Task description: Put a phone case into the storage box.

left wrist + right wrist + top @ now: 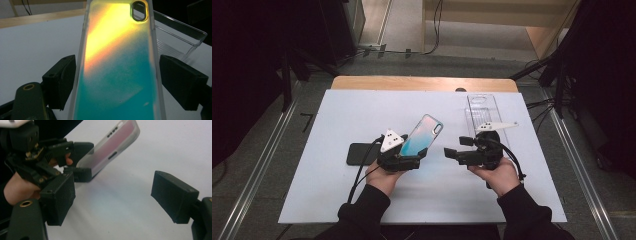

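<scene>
The phone case (422,135), teal at its lower end and shading to yellow and pink toward the camera cut-out, stands out forward from the left hand-held gripper (404,159), lifted off the table (337,200) and tilted away to that gripper's right. In the left gripper view the case (117,75) runs up between the two black jaws; the left one lies against its clear edge, the right one sits just beside the other edge, and I cannot tell whether that one touches. In the right gripper view the case's (112,147) lower end sits clamped between those jaws, so the left hand-held gripper is grasping the case. The left hand (384,179) wraps the grip from below, its dark sleeve coming up from the near edge of the table, with the cable looping off to its left.

Just behind and to the left of that gripper a black phone (362,153) lies flat on the table.

The right hand-held gripper (454,154) points sideways toward the left one, its jaws spread wide with nothing between them; the right gripper view shows bare table in the gap (112,205). The right hand (499,175) cradles it from underneath, wrist turned inward. Beyond it, ahead and slightly to its right, a clear plastic tray (482,112) rests on the table.
</scene>
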`<state>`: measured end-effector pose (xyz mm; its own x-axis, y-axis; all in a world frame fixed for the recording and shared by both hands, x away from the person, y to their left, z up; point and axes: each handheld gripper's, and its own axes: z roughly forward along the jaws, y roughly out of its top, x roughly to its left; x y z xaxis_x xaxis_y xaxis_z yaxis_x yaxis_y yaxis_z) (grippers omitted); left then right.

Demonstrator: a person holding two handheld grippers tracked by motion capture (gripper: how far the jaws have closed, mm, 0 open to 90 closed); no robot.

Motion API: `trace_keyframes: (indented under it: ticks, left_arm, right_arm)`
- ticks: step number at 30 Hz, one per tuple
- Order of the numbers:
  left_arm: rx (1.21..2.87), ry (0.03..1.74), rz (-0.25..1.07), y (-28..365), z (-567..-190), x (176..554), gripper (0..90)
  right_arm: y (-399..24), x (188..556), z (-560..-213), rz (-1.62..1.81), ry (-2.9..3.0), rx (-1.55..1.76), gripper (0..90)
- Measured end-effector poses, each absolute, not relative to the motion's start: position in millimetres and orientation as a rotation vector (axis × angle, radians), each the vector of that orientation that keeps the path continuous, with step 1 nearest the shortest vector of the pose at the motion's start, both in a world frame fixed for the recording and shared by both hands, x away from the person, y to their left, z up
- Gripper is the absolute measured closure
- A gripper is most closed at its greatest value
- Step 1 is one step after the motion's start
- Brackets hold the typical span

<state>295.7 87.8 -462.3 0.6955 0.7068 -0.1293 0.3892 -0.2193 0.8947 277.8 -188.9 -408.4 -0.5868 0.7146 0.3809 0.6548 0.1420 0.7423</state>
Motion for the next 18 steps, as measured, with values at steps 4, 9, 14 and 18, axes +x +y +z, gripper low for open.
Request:
trace_keyframes:
  ticks: [4,9,14,18]
  left_arm:
    - [1.829,0.853,0.379,87,-466,290,16.9]
    - [1.803,0.860,0.376,86,-470,286,16.9]
    - [1.795,0.854,0.395,86,-472,282,16.9]
    - [1.774,0.852,0.416,86,-473,280,16.9]
  right_arm:
    - [-183,284,-404,1.461,2.332,1.391,17.8]
    - [-178,292,-401,1.440,2.334,1.403,17.8]
    - [-177,298,-399,1.446,2.325,1.423,17.8]
    - [-175,303,-400,1.448,2.320,1.445,17.9]
